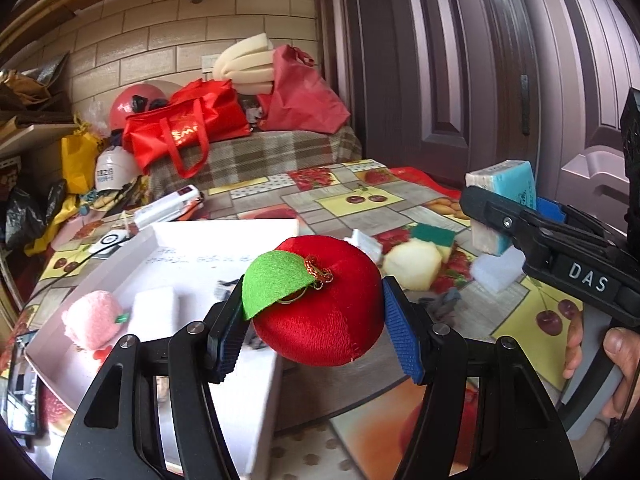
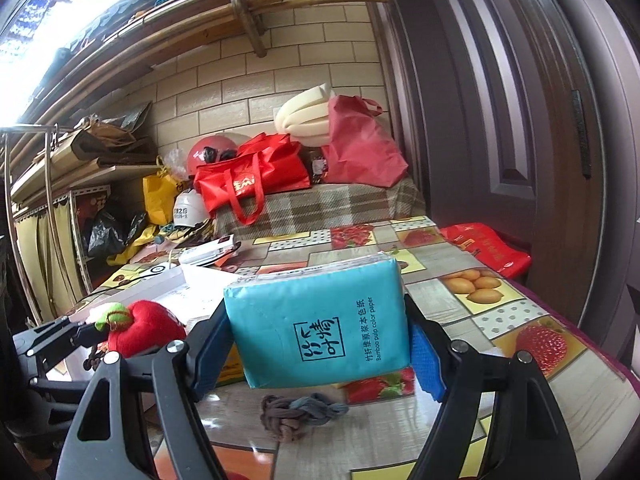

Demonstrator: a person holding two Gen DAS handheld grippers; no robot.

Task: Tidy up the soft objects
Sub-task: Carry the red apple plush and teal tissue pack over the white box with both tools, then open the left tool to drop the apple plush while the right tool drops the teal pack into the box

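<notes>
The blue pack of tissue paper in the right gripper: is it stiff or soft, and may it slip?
The tissue pack looks soft: its sides bulge between the right gripper fingers, so it probably gives under pressure. Its glossy plastic wrap may be somewhat slippery. It is probably light for its size, being paper.

Soft daylight, blown-out upper-left glare, heavy fisheye bending, dark corners.
</notes>
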